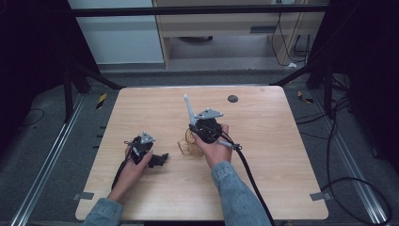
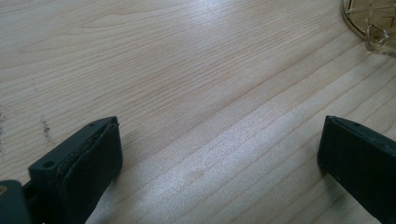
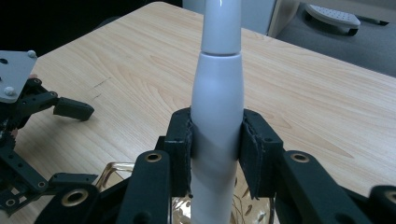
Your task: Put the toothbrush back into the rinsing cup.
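Observation:
A white, tapered toothbrush-like handle (image 3: 218, 107) stands upright between the pads (image 3: 180, 140) of my right gripper (image 3: 217, 144), which is shut on it. From above, this handle (image 1: 188, 106) rises out of the right gripper (image 1: 195, 129) at the table's middle. Just below it sits a clear amber glass cup (image 3: 116, 171) (image 1: 187, 145); the handle's lower end is hidden, so I cannot tell whether it is inside the cup. My left gripper (image 1: 158, 160) rests low on the wood, left of the cup, open with bare table between its jaws (image 2: 219, 158). The cup's rim (image 2: 371, 18) lies ahead to its right.
The wooden table (image 1: 263, 155) has a small dark round mark (image 1: 232, 98) near its far edge. Black cables (image 1: 251, 179) trail from the right gripper off the front edge. A metal frame and dark floor surround the table.

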{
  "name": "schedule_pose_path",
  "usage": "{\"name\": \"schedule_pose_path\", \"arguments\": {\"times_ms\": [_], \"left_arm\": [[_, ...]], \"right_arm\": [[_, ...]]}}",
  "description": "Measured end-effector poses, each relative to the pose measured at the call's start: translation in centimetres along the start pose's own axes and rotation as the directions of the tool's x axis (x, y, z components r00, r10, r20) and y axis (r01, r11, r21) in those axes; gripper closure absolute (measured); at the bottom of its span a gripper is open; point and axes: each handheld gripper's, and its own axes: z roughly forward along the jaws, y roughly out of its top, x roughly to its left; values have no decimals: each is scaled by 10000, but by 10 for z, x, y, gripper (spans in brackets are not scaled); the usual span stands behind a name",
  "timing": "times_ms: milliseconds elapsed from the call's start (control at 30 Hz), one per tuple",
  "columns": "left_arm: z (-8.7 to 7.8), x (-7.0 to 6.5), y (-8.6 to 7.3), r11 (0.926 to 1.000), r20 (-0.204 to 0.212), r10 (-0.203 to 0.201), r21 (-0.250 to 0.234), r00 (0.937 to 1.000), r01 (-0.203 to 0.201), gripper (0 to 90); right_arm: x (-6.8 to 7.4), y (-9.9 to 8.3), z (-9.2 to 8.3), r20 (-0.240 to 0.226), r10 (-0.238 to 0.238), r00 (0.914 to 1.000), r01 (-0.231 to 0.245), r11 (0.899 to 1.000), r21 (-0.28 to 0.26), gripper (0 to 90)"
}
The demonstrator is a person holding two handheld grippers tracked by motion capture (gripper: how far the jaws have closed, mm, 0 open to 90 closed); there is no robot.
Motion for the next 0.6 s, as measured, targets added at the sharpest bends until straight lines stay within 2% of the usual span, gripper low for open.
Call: {"name": "schedule_pose_path", "arguments": {"times_ms": [600], "left_arm": [[0,0,0,10000,7,8,-8,10000,-8,0]], "right_arm": [[2,-4,5,-21,-197,9998,198,9987,468,662]]}}
